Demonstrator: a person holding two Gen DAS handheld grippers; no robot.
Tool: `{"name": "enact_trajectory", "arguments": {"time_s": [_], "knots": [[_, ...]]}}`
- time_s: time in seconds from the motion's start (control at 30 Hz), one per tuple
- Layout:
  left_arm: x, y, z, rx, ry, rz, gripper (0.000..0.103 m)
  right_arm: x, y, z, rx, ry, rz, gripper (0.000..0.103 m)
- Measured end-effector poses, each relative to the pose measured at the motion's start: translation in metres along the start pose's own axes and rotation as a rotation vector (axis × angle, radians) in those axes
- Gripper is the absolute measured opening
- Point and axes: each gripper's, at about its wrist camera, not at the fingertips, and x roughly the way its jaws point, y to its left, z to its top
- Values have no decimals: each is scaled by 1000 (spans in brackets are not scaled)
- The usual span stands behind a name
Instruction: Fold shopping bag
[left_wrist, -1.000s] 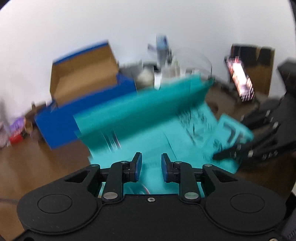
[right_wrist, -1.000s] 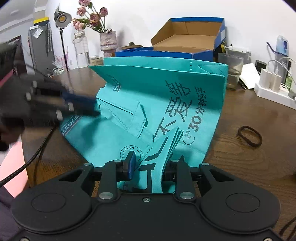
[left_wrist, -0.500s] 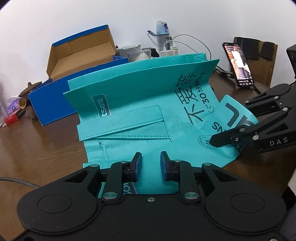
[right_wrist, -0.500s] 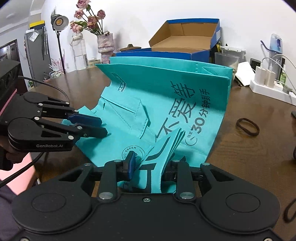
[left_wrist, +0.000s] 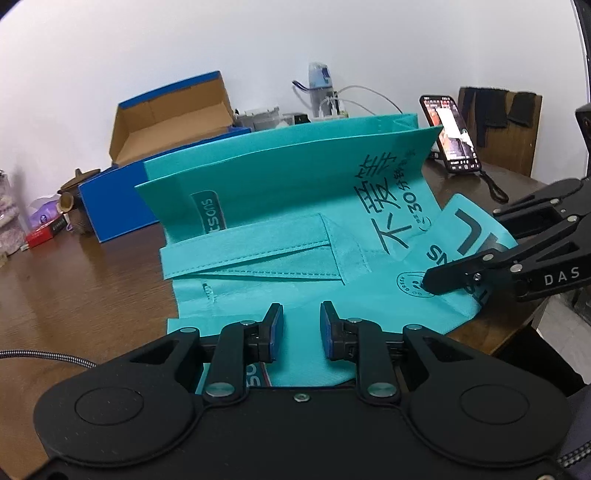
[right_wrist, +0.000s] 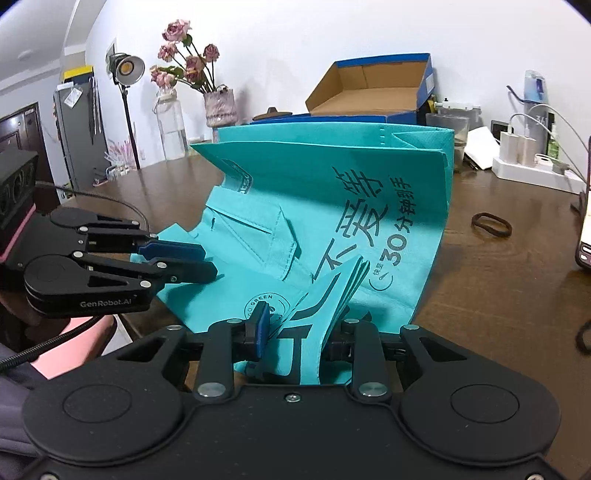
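A teal shopping bag (left_wrist: 295, 206) lies partly flattened on the brown table (left_wrist: 92, 288), its far side standing up in a fold and its handle lying across the middle. My left gripper (left_wrist: 301, 330) hovers open over the bag's near edge with nothing pinched between its blue pads. In the right wrist view the bag (right_wrist: 332, 206) shows dark printed lettering, and my right gripper (right_wrist: 297, 328) is shut on a folded, layered corner of it, raised off the table. The left gripper (right_wrist: 199, 262) sits at the bag's left corner. The right gripper (left_wrist: 436, 280) holds the lifted flap.
An open blue cardboard box (left_wrist: 166, 122) stands behind the bag. A lit phone (left_wrist: 448, 133) leans at the back right. A black hair band (right_wrist: 491, 224) and a white power strip (right_wrist: 532, 166) lie right of the bag. A braided cable (left_wrist: 44, 356) crosses the near left.
The left gripper swung in over the bag's near edge a second ago and has since held steady. The right gripper has stayed shut on the folded corner.
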Motion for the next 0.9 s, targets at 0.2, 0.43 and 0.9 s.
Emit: {"name": "enact_trajectory", "arguments": {"time_s": [0.2, 0.43, 0.9], "knots": [[-8, -9, -7, -5, -36, 10, 23, -23, 8, -4, -61, -52, -58, 38], [-8, -11, -5, 1, -35, 21, 23, -41, 7, -5, -108, -187, -138, 38], [-22, -22, -9, 0, -18, 63, 23, -35, 22, 1, -264, -242, -162, 29]]}}
